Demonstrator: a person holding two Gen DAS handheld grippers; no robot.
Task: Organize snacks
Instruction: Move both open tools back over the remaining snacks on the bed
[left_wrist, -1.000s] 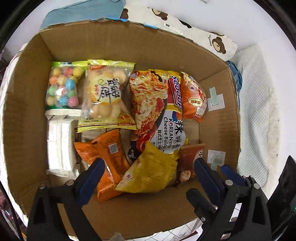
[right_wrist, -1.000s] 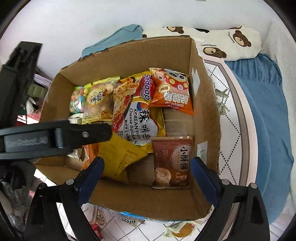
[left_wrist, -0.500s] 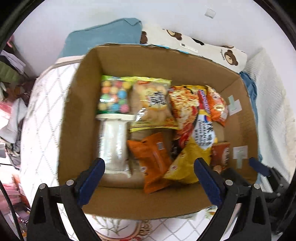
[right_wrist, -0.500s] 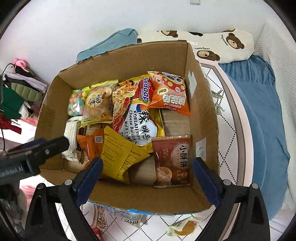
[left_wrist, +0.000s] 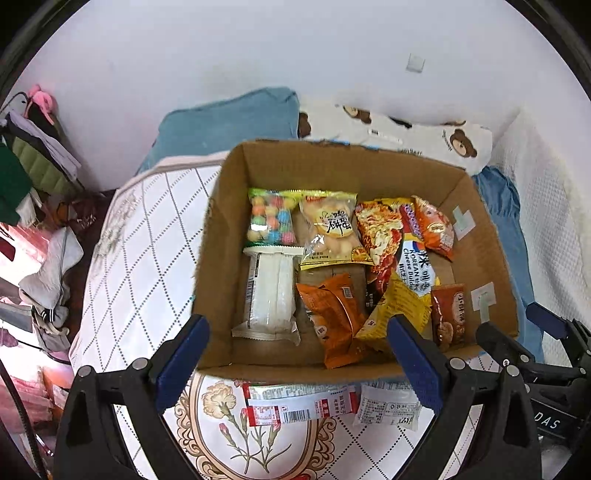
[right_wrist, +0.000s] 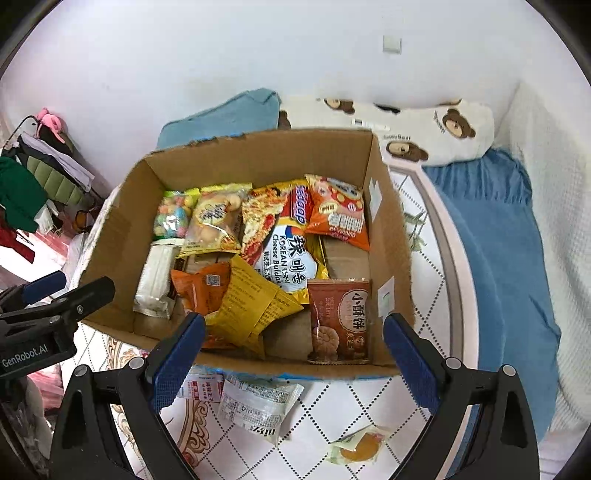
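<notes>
A cardboard box (left_wrist: 218, 236) (right_wrist: 388, 236) stands on a quilted bed and holds several snack packs: a candy bag (left_wrist: 271, 218), a white pack (left_wrist: 271, 295), an orange pack (left_wrist: 334, 314), a yellow pack (right_wrist: 251, 302), a noodle bag (right_wrist: 288, 254) and a brown biscuit pack (right_wrist: 340, 321). My left gripper (left_wrist: 297, 358) is open and empty above the box's near wall. My right gripper (right_wrist: 293, 354) is open and empty at the near wall too. Loose packets lie on the bed before the box: a red-white one (left_wrist: 299, 404), a clear one (right_wrist: 258, 406) and a small yellow one (right_wrist: 358, 446).
A blue pillow (left_wrist: 229, 122) and a bear-print pillow (left_wrist: 406, 136) lie behind the box. A blue blanket (right_wrist: 506, 266) covers the bed on the right. Clothes and clutter (left_wrist: 33, 166) fill the left side beyond the bed edge.
Both grippers have pulled back and up from the box, so it looks smaller and the bed in front shows. Both stay open and empty. The snacks have not moved.
</notes>
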